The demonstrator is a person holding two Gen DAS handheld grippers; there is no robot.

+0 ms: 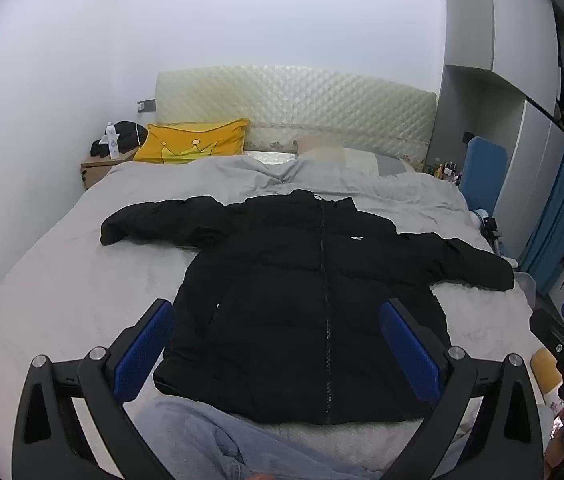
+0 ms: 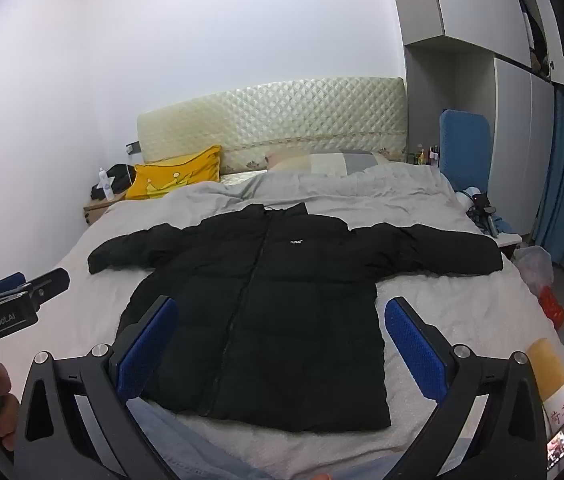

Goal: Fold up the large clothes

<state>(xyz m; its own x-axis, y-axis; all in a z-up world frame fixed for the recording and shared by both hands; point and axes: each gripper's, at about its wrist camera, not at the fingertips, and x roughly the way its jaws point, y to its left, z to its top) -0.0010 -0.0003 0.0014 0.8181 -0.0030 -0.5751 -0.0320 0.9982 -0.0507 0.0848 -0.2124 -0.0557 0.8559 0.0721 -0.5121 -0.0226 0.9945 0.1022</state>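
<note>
Black and puffy, the jacket [image 1: 302, 300] lay flat mid-frame on the grey bed [image 1: 61, 280], sleeves spread. We held the left hand-held gripper [image 1: 277, 344] and right hand-held gripper [image 2: 282, 344] above its hem, jaws apart, empty. We judged it soft, bulky, springy; a sleeve cuff seemed the best hold.
</note>
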